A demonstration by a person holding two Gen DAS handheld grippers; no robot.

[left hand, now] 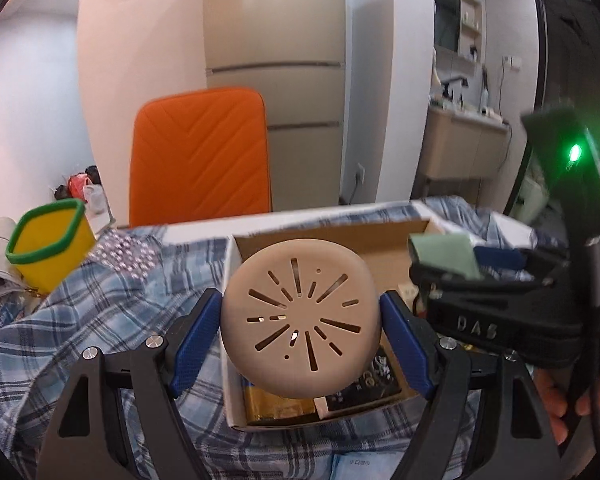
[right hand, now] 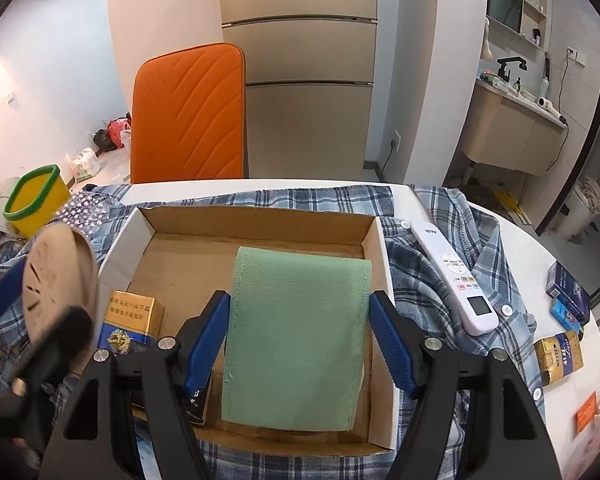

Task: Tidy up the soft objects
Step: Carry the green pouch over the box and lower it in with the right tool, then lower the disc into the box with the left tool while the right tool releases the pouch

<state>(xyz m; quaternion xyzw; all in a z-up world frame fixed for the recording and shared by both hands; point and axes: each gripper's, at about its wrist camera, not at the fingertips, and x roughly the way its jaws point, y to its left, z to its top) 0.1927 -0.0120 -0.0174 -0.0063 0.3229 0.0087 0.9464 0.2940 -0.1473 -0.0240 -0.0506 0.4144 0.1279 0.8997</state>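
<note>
The left tool point(left hand: 300, 336) is gripping a round tan cover point(left hand: 300, 320) with slots cut in its face, one blue pad pressing on each side of it. The right tool point(right hand: 300, 332) is gripping a folded green cloth point(right hand: 296, 340) in the same way, at its two side edges. Both loads are hanging over an open cardboard box point(right hand: 380, 248), which is sitting on a plaid shirt point(right hand: 440, 280) spread across the desk point(right hand: 512, 232).

Risks from this position:

1. Collision between tools. The left tool is working just to the left of the right tool, and the cover is showing at the edge of the right wrist view. If both are being lowered together, the bodies may be striking each other above the box.

2. Cover slipping. The pads are contacting only the curved rim of the cover. A tilt or a light squeeze may be letting it roll out and drop beyond the near wall of the box.

3. Cloth unfolding. The cloth is held at its edges only, with the far part resting on the box floor ahead of the tool. A careless release may be leaving it bunched or draped over the wall.

4. Blocked floor space. A yellow packet point(right hand: 134, 312) and a dark packet point(right hand: 198, 400) are lying below and left of the right tool, so the cover may be landing on them and sitting crooked.

5. Box shifting. The shirt underneath is loose, so a push on a wall may be sliding the box.
</note>
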